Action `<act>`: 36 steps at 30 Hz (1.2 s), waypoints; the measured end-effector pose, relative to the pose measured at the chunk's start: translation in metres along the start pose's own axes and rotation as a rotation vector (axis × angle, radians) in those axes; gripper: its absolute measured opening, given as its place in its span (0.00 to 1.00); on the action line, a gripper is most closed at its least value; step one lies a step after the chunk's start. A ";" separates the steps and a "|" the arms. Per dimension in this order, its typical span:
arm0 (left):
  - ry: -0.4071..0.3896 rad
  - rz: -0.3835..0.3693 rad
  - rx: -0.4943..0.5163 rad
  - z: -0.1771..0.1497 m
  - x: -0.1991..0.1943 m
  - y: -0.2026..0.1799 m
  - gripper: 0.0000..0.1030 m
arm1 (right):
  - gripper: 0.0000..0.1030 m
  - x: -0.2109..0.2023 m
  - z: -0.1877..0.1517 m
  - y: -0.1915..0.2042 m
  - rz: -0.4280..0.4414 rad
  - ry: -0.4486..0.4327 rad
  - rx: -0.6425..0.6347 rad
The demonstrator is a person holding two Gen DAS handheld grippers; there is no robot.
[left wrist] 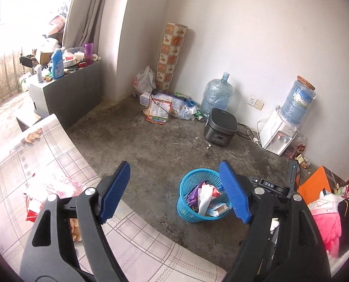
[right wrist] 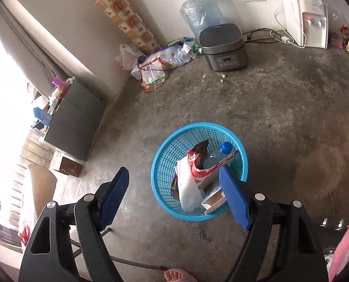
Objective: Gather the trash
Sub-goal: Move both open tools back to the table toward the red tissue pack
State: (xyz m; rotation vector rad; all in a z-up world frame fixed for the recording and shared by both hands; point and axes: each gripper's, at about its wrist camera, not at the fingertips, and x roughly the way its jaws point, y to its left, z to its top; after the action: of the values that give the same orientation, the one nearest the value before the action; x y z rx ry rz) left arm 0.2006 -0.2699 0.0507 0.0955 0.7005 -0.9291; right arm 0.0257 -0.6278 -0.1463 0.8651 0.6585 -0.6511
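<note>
Right wrist view looks almost straight down on the blue mesh basket [right wrist: 199, 171] standing on the bare concrete floor [right wrist: 280, 122], already holding a plastic bottle [right wrist: 218, 155], a red-and-white wrapper [right wrist: 206, 170], a white bag [right wrist: 188, 192] and a small carton [right wrist: 213, 199]. The right gripper [right wrist: 174, 196] hangs above the basket's near rim, jaws spread wide with nothing between them. The left gripper [left wrist: 174, 190] is likewise wide open and empty, over the edge of the patterned tablecloth [left wrist: 45, 155]. Going by that, the next piece probably comes from the table, perhaps the red packet [left wrist: 32, 215]; I'd close squarely on it and let go only once over the basket's middle.
</note>
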 end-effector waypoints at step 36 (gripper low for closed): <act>-0.113 0.224 -0.386 -0.079 -0.132 0.191 0.62 | 0.78 -0.105 -0.099 0.258 0.502 -0.015 -0.530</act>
State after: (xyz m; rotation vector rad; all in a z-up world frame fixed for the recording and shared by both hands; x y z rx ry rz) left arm 0.2530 -0.0321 0.0262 -0.2150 0.7357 -0.5691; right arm 0.1255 -0.3936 0.0036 0.4951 0.5337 -0.0200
